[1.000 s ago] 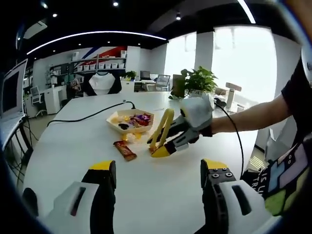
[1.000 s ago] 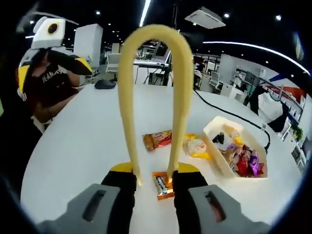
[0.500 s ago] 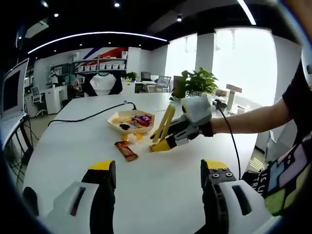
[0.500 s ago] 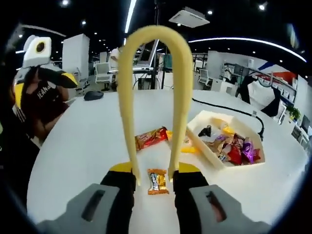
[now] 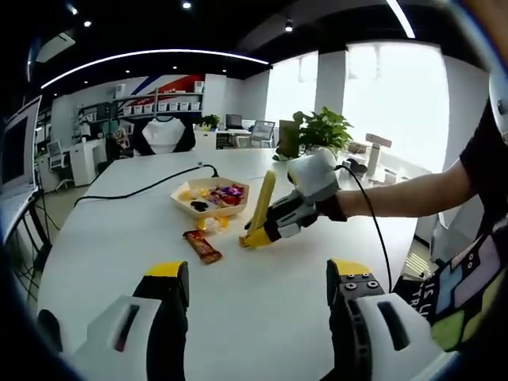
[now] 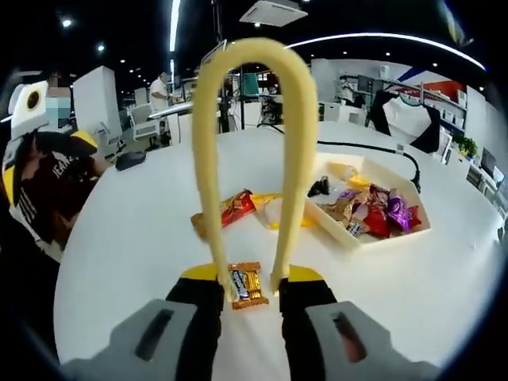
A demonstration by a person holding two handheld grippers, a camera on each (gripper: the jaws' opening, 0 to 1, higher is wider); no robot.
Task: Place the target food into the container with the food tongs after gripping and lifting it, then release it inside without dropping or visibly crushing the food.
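My right gripper (image 6: 252, 279) is shut on the yellow U-shaped food tongs (image 6: 208, 159), holding them near their tips with the bend pointing away. A small orange-wrapped candy (image 6: 245, 286) lies on the white table (image 6: 135, 254) between the two tong tips. The cream tray (image 6: 373, 238) of wrapped sweets sits to the right, beyond the tongs. In the left gripper view, the right gripper (image 5: 274, 226) holds the tongs (image 5: 262, 205) tips-down just right of the tray (image 5: 209, 198). My left gripper (image 5: 258, 270) stands open near the table's front, holding nothing.
A brown snack bar (image 6: 230, 209) and a yellow packet (image 6: 274, 216) lie between the candy and the tray. A black cable (image 5: 135, 190) runs across the table behind the tray. A potted plant (image 5: 324, 131) stands at the far edge. A person's arm (image 5: 405, 190) reaches in from the right.
The right gripper has shifted left with the tongs, which now stand steeper. The candy stays between the tong tips. The left gripper has not moved.
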